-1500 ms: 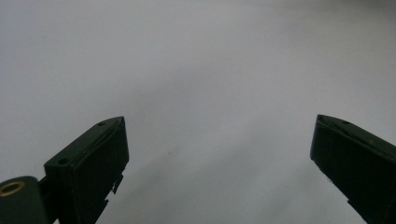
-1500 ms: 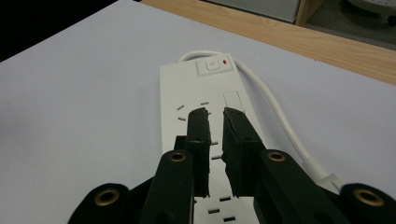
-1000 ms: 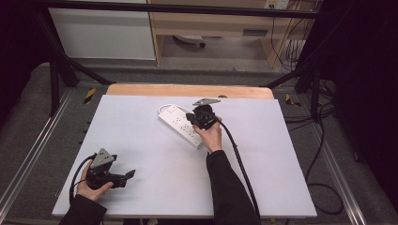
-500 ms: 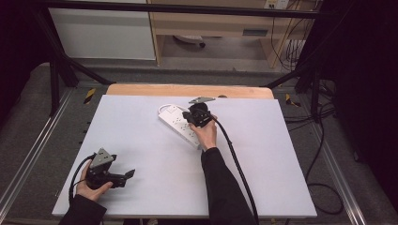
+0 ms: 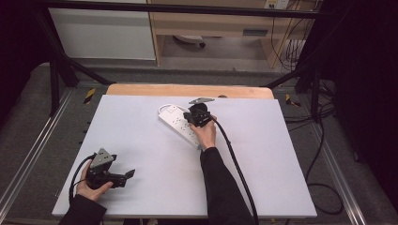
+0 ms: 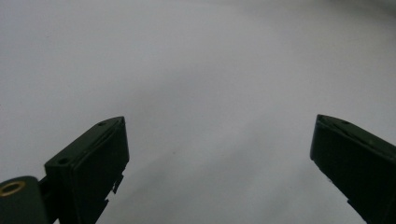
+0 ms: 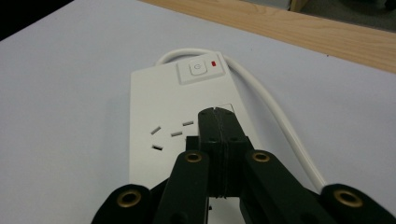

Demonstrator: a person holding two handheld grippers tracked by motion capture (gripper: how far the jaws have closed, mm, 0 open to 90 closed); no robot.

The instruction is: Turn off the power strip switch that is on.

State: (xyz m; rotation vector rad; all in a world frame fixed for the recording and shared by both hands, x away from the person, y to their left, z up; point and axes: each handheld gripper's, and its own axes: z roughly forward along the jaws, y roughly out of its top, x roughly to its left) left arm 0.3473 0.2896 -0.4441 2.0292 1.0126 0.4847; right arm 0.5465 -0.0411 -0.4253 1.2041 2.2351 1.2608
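Note:
A white power strip [image 5: 177,123] lies slantwise at the middle far part of the white table [image 5: 263,154]. In the right gripper view its switch button [image 7: 198,69] and red light [image 7: 214,63] sit at the far end, and its white cable [image 7: 275,112] curves along the right side. My right gripper [image 7: 217,113] is shut with nothing between its jaws, tips low over the power strip [image 7: 159,102] next to a socket; whether they touch is unclear. In the high view that right gripper [image 5: 192,115] points toward the strip's far end. My left gripper [image 5: 128,175] rests open at the near left; its jaws stand wide apart over bare table [image 6: 210,70].
A wooden board [image 5: 187,90] runs along the table's far edge. Black frame posts [image 5: 56,70] stand at both far corners. Cables [image 5: 319,140] lie on the floor to the right. The right gripper's black cable [image 5: 237,168] trails along the person's sleeve.
My right gripper has shifted a little to the left along the power strip, still shut. The left gripper has not moved.

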